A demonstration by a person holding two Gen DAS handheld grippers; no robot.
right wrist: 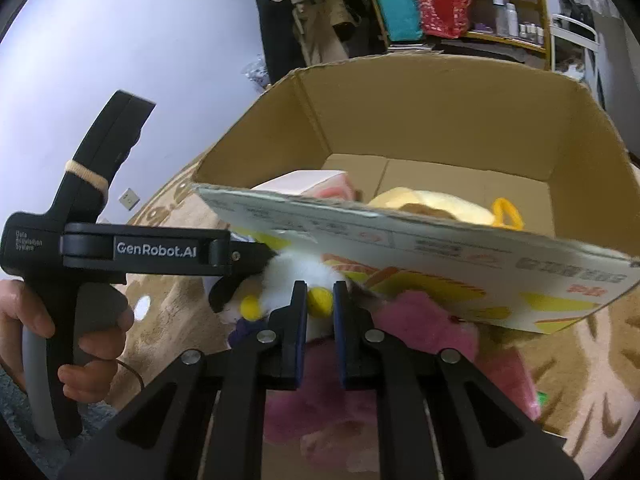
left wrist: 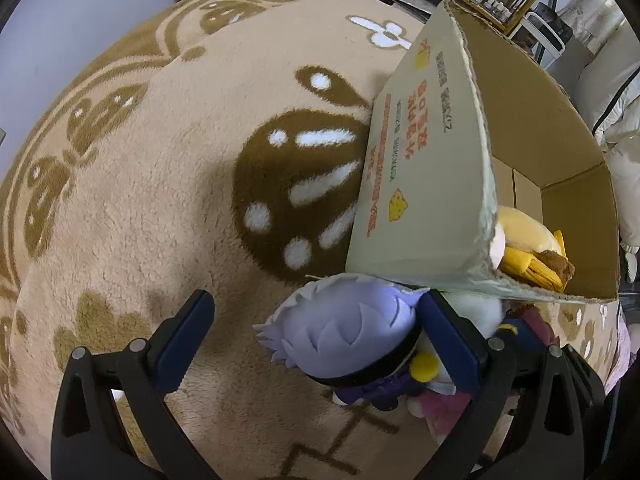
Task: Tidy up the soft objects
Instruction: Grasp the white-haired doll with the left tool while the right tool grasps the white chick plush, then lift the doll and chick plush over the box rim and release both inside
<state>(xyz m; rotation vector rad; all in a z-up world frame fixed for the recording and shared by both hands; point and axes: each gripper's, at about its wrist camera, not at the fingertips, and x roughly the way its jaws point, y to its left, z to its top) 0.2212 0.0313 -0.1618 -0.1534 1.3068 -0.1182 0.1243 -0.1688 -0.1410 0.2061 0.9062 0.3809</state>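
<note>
Item: plush doll (left wrist: 352, 332) with pale lavender spiked hair, a black collar band, dark purple clothing and yellow pom-pom buttons, lying on the tan carpet (left wrist: 160, 200) just outside the near corner of the cardboard box (left wrist: 540, 128), partly under its folded-out flap (left wrist: 424, 168). Left gripper (left wrist: 316, 344), held in a person's hand (right wrist: 92, 344): fingers stand wide, pointing steeply down, the doll's head between them; the right-side pad (left wrist: 452, 344) sits against the doll's collar and white body, the left-side pad (left wrist: 180, 344) stands well clear over bare carpet. Right gripper (right wrist: 320, 308): fingers narrow, closed on one of the doll's yellow pom-poms (right wrist: 320, 303) and the white plush around it; a second pom-pom (right wrist: 251, 307) shows just to the left. Beneath the doll and the right gripper: a pink fuzzy soft item (right wrist: 432, 328), partly tucked under the printed flap, its form not readable. Box contents: a yellow plush toy (right wrist: 436, 204) with a brown patch and a yellow loop, and beside it a pale pink and white soft object (right wrist: 316, 184); the rest of the box floor is bare cardboard. Carpet pattern: dark brown motifs with white marks. Background: wooden shelving (right wrist: 500, 36) carrying bottles, a teal bag and a red gift bag.
</note>
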